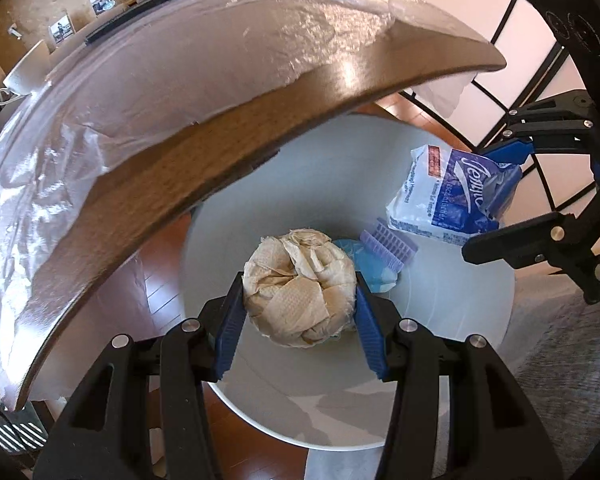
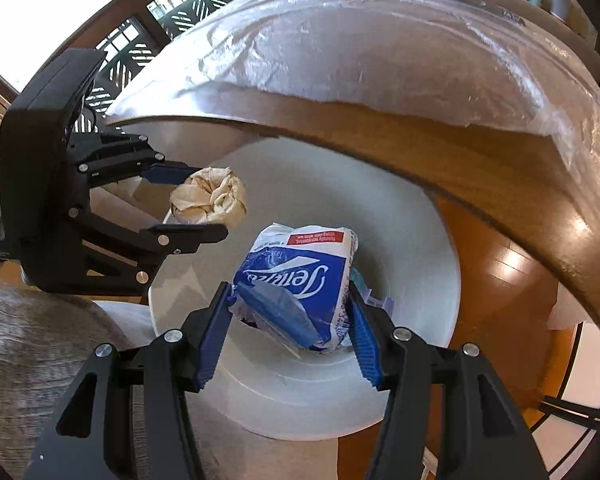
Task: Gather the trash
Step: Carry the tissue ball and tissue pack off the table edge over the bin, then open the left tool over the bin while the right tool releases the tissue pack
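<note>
My left gripper (image 1: 300,312) is shut on a crumpled beige paper towel ball (image 1: 300,288), held over the mouth of a white round bin (image 1: 440,312). In the right wrist view that same ball (image 2: 210,198) sits between the left gripper's blue pads. My right gripper (image 2: 292,312) is shut on a blue and white tissue packet (image 2: 300,280) above the same bin (image 2: 412,240). From the left wrist view the packet (image 1: 452,200) hangs at the right in the right gripper (image 1: 496,196). A lilac ridged piece (image 1: 388,246) and a pale blue wrapper (image 1: 360,260) lie inside the bin.
A wooden table edge (image 1: 204,152) covered with clear plastic sheet (image 1: 180,64) overhangs the bin. Wooden floor (image 2: 500,280) lies to one side, a grey rug (image 2: 28,340) to the other. Photos, books and a cup stand far back on the table.
</note>
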Tool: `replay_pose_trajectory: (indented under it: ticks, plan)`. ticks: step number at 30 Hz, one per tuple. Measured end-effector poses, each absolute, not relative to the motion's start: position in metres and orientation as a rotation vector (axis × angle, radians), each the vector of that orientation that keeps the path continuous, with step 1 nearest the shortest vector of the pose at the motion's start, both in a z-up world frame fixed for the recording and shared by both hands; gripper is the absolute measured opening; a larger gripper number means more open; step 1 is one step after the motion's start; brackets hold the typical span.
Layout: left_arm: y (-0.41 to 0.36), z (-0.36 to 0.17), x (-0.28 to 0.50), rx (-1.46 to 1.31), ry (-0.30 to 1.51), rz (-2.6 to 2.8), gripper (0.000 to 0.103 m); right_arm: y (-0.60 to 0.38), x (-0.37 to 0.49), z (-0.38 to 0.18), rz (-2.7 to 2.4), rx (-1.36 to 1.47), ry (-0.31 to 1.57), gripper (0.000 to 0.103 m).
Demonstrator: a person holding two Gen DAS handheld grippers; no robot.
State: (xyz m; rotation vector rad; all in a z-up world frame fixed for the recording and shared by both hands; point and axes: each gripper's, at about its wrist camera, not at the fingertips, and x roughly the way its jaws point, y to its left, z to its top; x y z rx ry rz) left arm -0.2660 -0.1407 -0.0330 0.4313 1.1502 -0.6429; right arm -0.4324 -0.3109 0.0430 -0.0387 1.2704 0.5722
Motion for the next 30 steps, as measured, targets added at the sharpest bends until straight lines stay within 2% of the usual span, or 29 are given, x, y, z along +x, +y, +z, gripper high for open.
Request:
replay_pose_trajectory:
  ticks: [24, 25, 26, 28, 30]
  plan:
    - [-0.149, -0.087, -0.266, 0.484, 1.241, -0.617, 0.052, -0.280, -0.400, -0.012, 0.549, -0.059, 1.368, 0.055]
    - [-0.150, -0.086, -0.266, 0.484, 1.235, -0.615, 0.054, -0.278, -0.399, -0.014, 0.551, -0.059, 1.377, 0.056]
    - [-0.150, -0.086, -0.265, 0.485, 1.234, -0.607, 0.062, -0.278, -0.398, -0.013, 0.538, -0.062, 1.377, 0.061]
    - [-0.150, -0.085, -0.262, 0.469, 1.232, -0.600, 0.071, -0.277, -0.396, -0.012, 0.535, -0.049, 1.373, 0.068]
    - [-0.149, -0.084, -0.259, 0.458, 1.237, -0.593, 0.073, -0.278, -0.393, -0.009, 0.525, -0.044, 1.364, 0.073]
